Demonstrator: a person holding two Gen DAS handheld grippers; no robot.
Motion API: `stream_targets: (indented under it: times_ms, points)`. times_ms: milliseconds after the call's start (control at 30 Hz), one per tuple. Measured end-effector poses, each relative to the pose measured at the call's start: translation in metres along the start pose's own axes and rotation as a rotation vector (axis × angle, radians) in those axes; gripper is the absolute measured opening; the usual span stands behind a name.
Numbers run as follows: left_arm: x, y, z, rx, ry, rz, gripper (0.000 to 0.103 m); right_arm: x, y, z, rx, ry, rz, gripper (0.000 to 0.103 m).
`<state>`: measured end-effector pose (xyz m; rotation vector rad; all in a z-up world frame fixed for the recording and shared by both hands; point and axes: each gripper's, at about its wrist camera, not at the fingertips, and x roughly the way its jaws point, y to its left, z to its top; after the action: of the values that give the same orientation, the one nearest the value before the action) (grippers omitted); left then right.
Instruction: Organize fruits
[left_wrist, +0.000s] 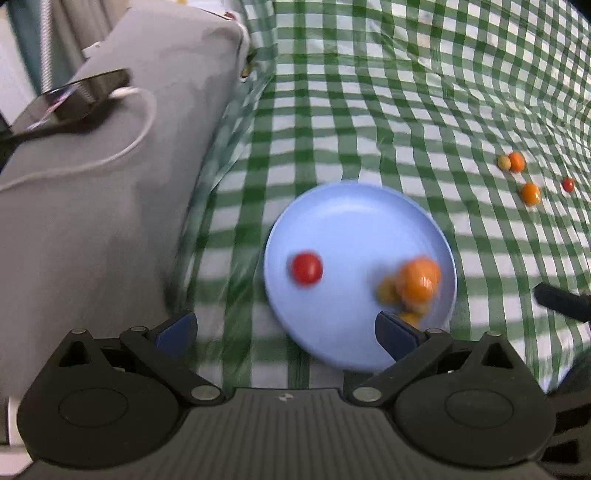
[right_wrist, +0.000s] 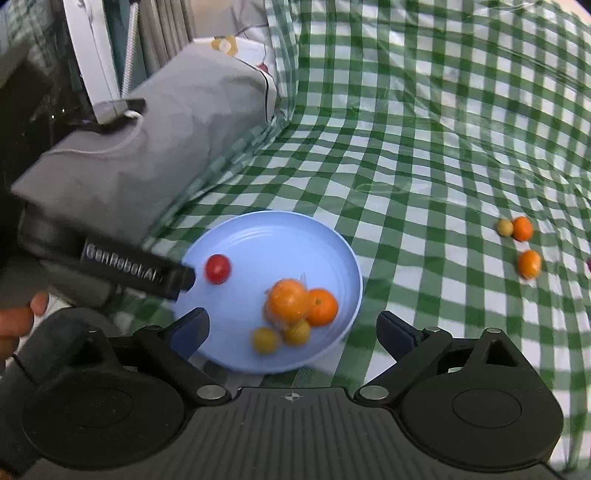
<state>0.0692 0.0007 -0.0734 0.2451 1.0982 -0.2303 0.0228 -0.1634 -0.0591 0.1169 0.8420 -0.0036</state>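
Note:
A light blue plate (left_wrist: 351, 221) (right_wrist: 280, 236) lies on the green checked cloth. It holds a red cherry tomato (left_wrist: 306, 268) (right_wrist: 217, 268), two oranges (left_wrist: 419, 278) (right_wrist: 295, 301) and small yellow fruits (right_wrist: 265, 339). My left gripper (left_wrist: 286, 326) is open and empty over the plate's near left edge; its finger (right_wrist: 147, 275) also shows in the right wrist view. My right gripper (right_wrist: 293, 326) is open and empty above the plate's near edge. Loose fruits lie to the right: two oranges (left_wrist: 516, 161) (right_wrist: 522, 228) (right_wrist: 529, 263), a yellowish fruit (left_wrist: 503, 162) (right_wrist: 504, 227) and a red tomato (left_wrist: 568, 184).
A grey cushion (left_wrist: 110, 184) (right_wrist: 147, 158) with a white cable (left_wrist: 140, 136) and a dark device (left_wrist: 74, 99) stands left of the plate. The wrinkled green checked cloth (left_wrist: 406, 92) (right_wrist: 424, 129) covers the rest. A dark object (left_wrist: 561, 301) pokes in at the right.

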Motion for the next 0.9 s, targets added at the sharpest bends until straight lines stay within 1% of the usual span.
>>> stream_targets:
  times_ms: [100,200,400,567,900]
  points:
    - [-0.022,0.004,-0.019,-0.013,-0.006,0.023,0.103,-0.027,0.005,-0.008,0.006,-0.023,-0.003,0.099]
    - [-0.041,0.008,-0.033,-0.027,-0.021,0.011,0.103,-0.053,0.01,-0.016,0.015,-0.049,-0.01,0.1]
    - [-0.073,0.001,-0.051,-0.007,-0.082,0.023,0.103,-0.093,0.018,-0.032,0.025,-0.11,-0.036,0.1]
    - [-0.095,-0.008,-0.062,0.002,-0.131,0.034,0.103,-0.115,0.024,-0.042,0.003,-0.157,-0.054,0.102]
    - [-0.122,-0.018,-0.071,0.016,-0.176,0.047,0.103,-0.137,0.028,-0.05,0.001,-0.212,-0.058,0.102]
